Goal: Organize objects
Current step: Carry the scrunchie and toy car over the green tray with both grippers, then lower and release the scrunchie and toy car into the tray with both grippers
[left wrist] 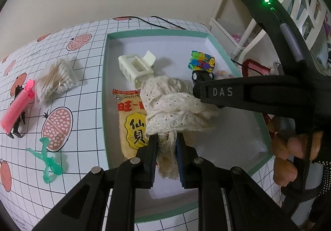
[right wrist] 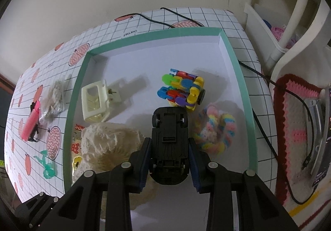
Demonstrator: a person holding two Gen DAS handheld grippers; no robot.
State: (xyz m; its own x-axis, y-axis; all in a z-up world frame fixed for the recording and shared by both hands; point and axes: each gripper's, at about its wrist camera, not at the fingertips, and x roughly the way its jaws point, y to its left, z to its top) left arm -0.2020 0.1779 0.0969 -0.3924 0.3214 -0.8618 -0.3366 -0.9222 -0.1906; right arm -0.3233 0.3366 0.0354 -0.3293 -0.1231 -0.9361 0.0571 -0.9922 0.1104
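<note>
- Table [left wrist: 86,30], grid-and-fruit cover: carries tray [left wrist: 157,33], with loose items to the tray's left.
- Tray, teal rim, white floor: both grippers above it, pointing steeply down.
- Left gripper [left wrist: 167,154]: jaws narrow, clamped on cream lace cloth [left wrist: 175,107]; cloth bunched above the pads, hanging over the tray's near-left part and covering part of snack packet [left wrist: 132,125].
- Right gripper [right wrist: 168,158]: jaws part-closed, gripping black toy car [right wrist: 169,138] by its sides, underside toward the camera, over the tray's near-middle.
- Snack packet, yellow: flat on tray floor, near left.
- Cream hair claw [right wrist: 96,103]: on tray floor, far left.
- Block toy [right wrist: 182,91], multicoloured: on tray floor, far right, just beyond the car.
- Pastel scrunchie [right wrist: 217,129]: on tray floor, right of the car.
- Swab bag [left wrist: 56,79]: on table, left of tray.
- Pink comb [left wrist: 17,112]: left of swab bag.
- Green figure [left wrist: 48,160]: on table, near left.
</note>
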